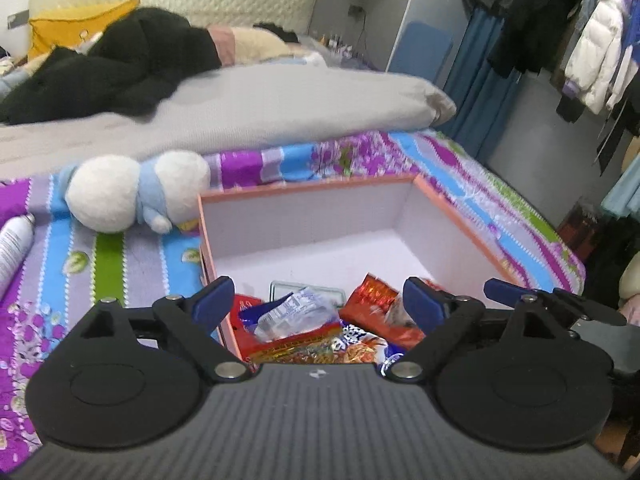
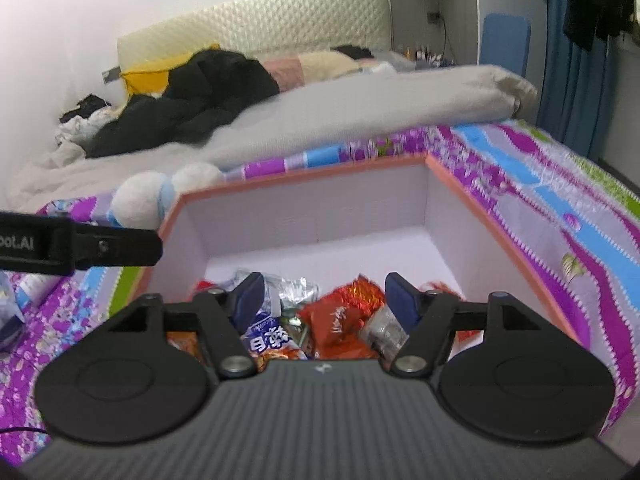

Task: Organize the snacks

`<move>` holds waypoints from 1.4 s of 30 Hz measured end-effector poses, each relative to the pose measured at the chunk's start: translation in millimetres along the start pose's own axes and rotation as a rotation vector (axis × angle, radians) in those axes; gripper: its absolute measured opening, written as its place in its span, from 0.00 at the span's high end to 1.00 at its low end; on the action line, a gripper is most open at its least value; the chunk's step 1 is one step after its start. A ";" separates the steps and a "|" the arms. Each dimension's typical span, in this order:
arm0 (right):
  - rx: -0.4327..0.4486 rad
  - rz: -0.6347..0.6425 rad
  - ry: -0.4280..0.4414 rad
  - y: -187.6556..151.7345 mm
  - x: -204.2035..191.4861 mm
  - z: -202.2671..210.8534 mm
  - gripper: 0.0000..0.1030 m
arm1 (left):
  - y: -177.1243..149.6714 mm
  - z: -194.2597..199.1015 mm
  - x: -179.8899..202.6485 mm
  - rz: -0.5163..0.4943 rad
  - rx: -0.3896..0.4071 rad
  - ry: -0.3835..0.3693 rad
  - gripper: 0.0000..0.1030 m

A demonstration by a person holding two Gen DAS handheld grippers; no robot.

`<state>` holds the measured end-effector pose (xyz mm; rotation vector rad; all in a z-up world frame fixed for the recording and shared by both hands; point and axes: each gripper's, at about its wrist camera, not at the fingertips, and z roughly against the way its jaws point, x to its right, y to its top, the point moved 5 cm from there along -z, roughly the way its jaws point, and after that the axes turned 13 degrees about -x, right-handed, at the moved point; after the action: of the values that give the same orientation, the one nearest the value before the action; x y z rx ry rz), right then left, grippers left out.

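An open box with an orange rim (image 1: 304, 190) and white inside walls sits on the patterned bedspread; it also shows in the right wrist view (image 2: 304, 178). Several snack packets lie in its near end: a silver and blue packet (image 1: 294, 314), a red packet (image 1: 372, 298), a red packet with white writing (image 2: 340, 320) and a blue and white packet (image 2: 268, 338). My left gripper (image 1: 318, 302) is open and empty over the box's near end. My right gripper (image 2: 324, 300) is open and empty above the packets. The right gripper's finger (image 1: 504, 292) shows at the right of the left wrist view.
A white and light-blue plush toy (image 1: 132, 192) lies beside the box's far left corner. A white spray can (image 1: 14, 248) lies at the left. A grey duvet (image 1: 260, 108) and black clothing (image 1: 112, 64) cover the bed behind. Clothes hang at the right (image 1: 592, 44).
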<state>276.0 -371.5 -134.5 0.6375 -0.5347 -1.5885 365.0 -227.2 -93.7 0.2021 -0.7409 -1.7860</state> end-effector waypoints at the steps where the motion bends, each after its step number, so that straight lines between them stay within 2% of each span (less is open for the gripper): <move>1: 0.015 -0.001 -0.002 2.1 -0.9 7.6 0.33 | 1.0 11.5 0.5 0.000 0.015 0.011 0.06; 10: 0.158 -0.025 -0.008 15.3 -13.5 87.9 0.33 | -5.5 100.0 14.1 -0.031 0.113 0.011 0.00; 13: 0.193 -0.026 -0.019 12.7 -18.9 110.4 0.33 | -12.7 124.9 17.1 -0.040 0.153 0.006 0.00; 19: 0.235 -0.036 -0.028 -4.4 -29.9 145.2 0.33 | -36.6 159.2 20.8 -0.063 0.184 0.028 0.00; 33: 0.238 -0.042 -0.028 -53.9 -44.8 177.7 0.33 | -97.7 192.0 12.3 -0.046 0.179 0.080 0.00; 42: 0.200 -0.057 -0.033 -84.0 -48.2 170.0 0.33 | -121.4 190.8 5.9 -0.037 0.162 0.097 0.00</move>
<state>102.7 -318.4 -60.9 0.7835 -0.7123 -1.6130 173.1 -139.6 -12.0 0.4099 -0.8166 -1.7385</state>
